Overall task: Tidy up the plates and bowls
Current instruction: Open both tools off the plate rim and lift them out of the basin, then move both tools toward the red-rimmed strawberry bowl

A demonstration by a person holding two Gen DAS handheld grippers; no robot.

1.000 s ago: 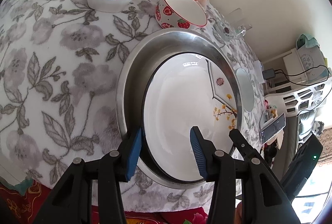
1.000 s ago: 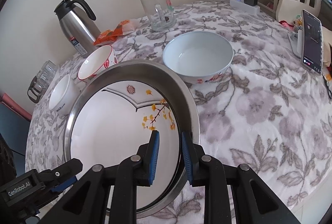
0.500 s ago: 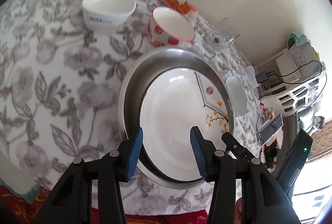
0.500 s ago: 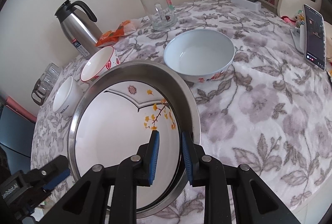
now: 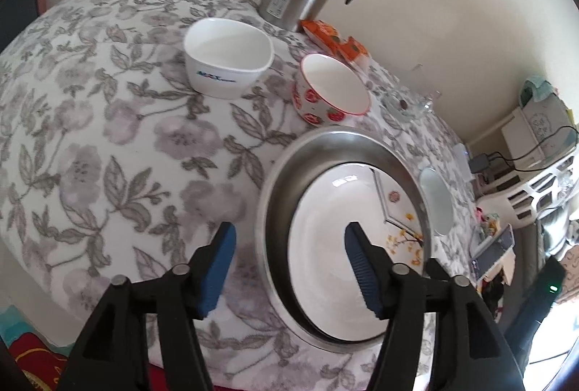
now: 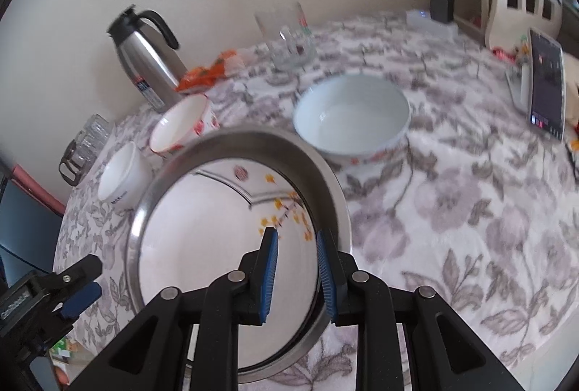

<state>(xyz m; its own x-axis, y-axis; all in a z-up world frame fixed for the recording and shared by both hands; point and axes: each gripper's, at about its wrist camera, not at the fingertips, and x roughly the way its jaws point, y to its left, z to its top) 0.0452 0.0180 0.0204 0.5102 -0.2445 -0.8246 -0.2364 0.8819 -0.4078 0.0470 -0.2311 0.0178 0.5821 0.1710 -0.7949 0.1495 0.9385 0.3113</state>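
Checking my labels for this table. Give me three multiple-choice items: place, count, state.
1. Where is the flowered plate? A on the cloth B inside the steel basin C on a bowl
2. How many bowls stand outside the basin? A one B three C five
3. The large pale bowl is: A upside down B full of soup C upright, empty
B: plate lies within the basin's rim. B: lettered bowl, strawberry bowl, large pale bowl. C: its bare inside faces up.

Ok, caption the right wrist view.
Right tool over steel pan's rim, white plate nested inside.
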